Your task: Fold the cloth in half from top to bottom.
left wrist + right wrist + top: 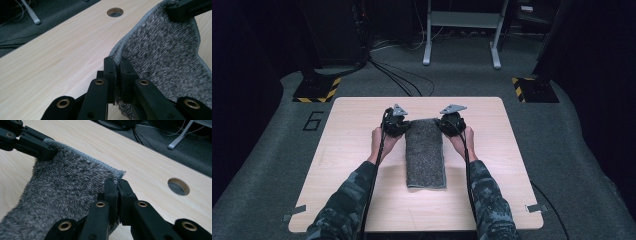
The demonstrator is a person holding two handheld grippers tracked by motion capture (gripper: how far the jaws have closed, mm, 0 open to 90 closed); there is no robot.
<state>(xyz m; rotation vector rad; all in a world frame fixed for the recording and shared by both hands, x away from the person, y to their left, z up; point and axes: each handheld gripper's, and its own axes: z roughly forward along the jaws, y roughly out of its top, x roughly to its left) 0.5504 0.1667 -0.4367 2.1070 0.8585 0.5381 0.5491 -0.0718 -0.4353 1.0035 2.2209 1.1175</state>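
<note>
A grey fluffy towel (425,152) lies folded lengthwise in the middle of the light wooden table (352,150). My left gripper (398,123) is shut on the towel's far left corner, and in the left gripper view the cloth (165,52) is pinched between the black jaws of my left gripper (117,65). My right gripper (452,123) is shut on the far right corner, with the towel (65,192) caught between the jaws of my right gripper (117,186). The far edge of the towel is lifted off the table between the two grippers. Each gripper view also shows the other gripper's jaws on the opposite corner.
A round cable hole (115,12) sits in the table near its far edge. Beyond the table are grey carpet, black cables (397,75), a white metal frame (462,30) and two yellow-and-black striped bases (317,90).
</note>
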